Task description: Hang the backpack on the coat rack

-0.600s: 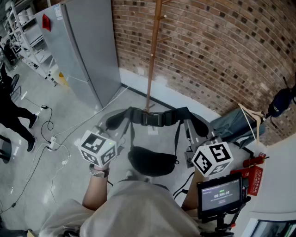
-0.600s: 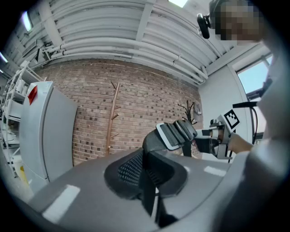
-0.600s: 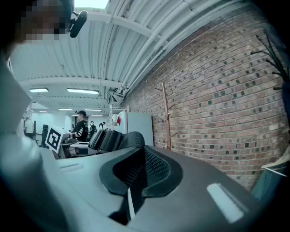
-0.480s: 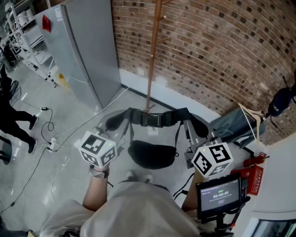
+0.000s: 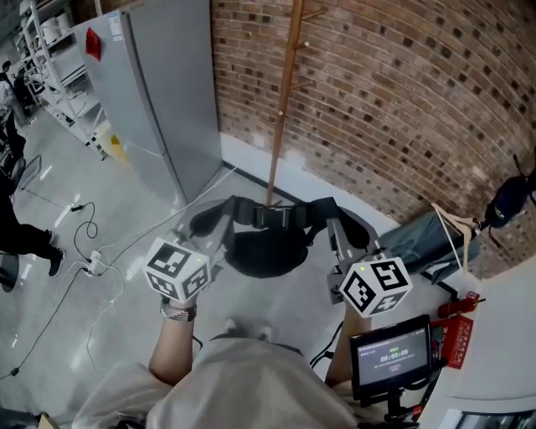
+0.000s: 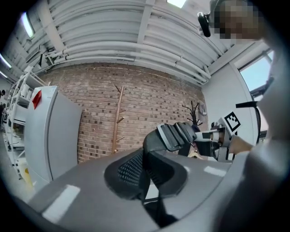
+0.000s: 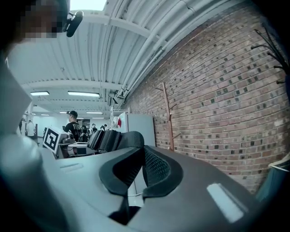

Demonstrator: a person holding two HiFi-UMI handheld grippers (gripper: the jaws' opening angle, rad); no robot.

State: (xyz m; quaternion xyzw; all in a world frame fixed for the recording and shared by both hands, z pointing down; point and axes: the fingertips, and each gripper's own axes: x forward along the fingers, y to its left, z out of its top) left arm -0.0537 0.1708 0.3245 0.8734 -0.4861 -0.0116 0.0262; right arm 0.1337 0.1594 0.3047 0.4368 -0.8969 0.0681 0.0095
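Looking down in the head view, a black backpack (image 5: 261,253) hangs between the left gripper (image 5: 211,240) at 9 o'clock and the right gripper (image 5: 337,243) at 3 o'clock. The wooden coat rack (image 5: 283,109) stands at 12 o'clock. In the left gripper view, the jaws are clenched on the backpack's mesh strap (image 6: 129,170). In the right gripper view, the jaws pinch its other strap (image 7: 156,167).

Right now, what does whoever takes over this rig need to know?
Left gripper: jaws shut on one shoulder strap of the backpack.
Right gripper: jaws shut on the other strap.
Backpack hangs between them, off the floor, short of the coat rack.
Done: pickup.
Left: carry it to the rack, hook it over a peg, release.
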